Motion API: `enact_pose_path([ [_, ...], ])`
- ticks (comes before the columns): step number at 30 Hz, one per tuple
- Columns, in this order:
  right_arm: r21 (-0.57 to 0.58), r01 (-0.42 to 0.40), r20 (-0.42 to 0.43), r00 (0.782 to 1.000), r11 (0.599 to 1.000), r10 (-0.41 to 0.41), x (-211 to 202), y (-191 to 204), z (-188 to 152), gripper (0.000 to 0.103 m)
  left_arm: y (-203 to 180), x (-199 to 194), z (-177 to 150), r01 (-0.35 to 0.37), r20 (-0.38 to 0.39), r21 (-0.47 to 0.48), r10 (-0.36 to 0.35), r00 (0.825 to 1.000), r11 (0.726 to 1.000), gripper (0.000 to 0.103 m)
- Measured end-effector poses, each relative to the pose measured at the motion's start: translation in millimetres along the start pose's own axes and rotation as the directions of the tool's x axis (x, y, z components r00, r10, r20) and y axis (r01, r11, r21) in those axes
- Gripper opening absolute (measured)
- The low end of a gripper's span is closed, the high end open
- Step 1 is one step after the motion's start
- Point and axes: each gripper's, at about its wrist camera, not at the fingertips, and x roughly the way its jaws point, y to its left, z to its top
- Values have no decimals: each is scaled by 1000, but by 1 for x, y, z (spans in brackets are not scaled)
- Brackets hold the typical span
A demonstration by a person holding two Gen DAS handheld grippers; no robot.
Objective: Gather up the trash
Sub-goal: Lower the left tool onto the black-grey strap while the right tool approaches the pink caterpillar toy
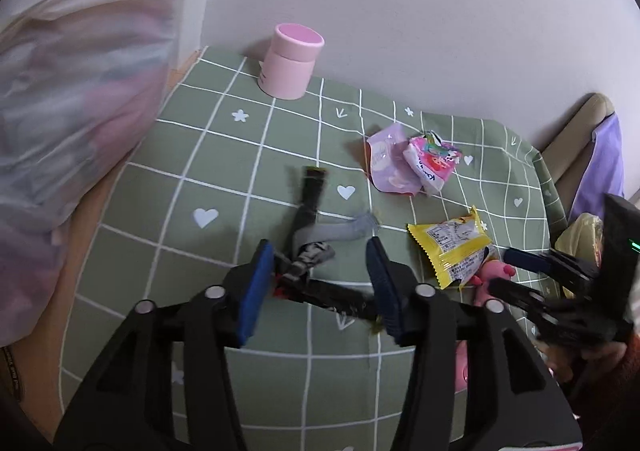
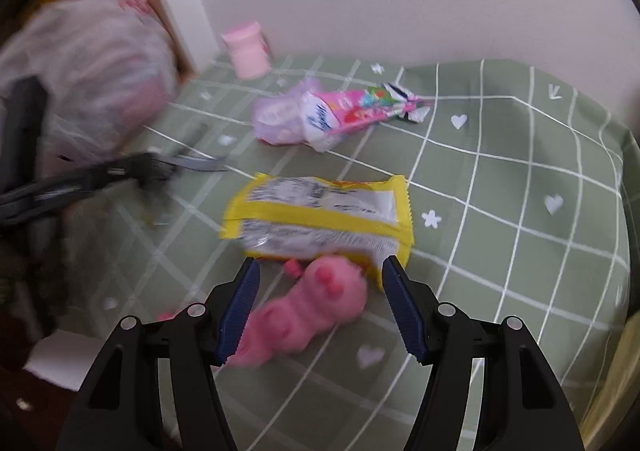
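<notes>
Left tool (image 1: 320, 283) stands half open over dark scraps (image 1: 308, 263), gripping nothing; wrappers (image 1: 408, 163) lie at one o'clock. Right tool (image 2: 318, 307) gapes empty astride a pink toy (image 2: 308, 311); aim higher, at twelve o'clock, for the yellow wrapper (image 2: 320, 215) on the counter (image 2: 500, 191).

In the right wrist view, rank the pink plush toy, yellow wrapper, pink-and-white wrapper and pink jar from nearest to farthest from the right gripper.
1. Pink plush toy, between the open fingers of the right gripper.
2. Yellow wrapper, just beyond the fingertips.
3. Pink-and-white wrapper, mid-table.
4. Pink jar, far edge by the wall.
</notes>
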Motion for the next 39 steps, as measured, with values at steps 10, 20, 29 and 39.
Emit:
enact_pose_path([
  [10,-31,206,8,978,978,-206,15,-41,13,58,5,-19,-3,30,35,39,-31,999,999,58],
  [20,162,-40,48,998,986,32,-9,-38,19,55,7,-10,-5,30,27,15,-31,999,999,59],
  [29,-20,17,49,999,1000,-17,47,-8,69,55,11,-18,-4,16,37,12,-17,999,1000,61],
  [39,-33,142,63,988,989,-140,13,-36,49,54,9,-12,-12,33,21,8,-33,999,999,64],
])
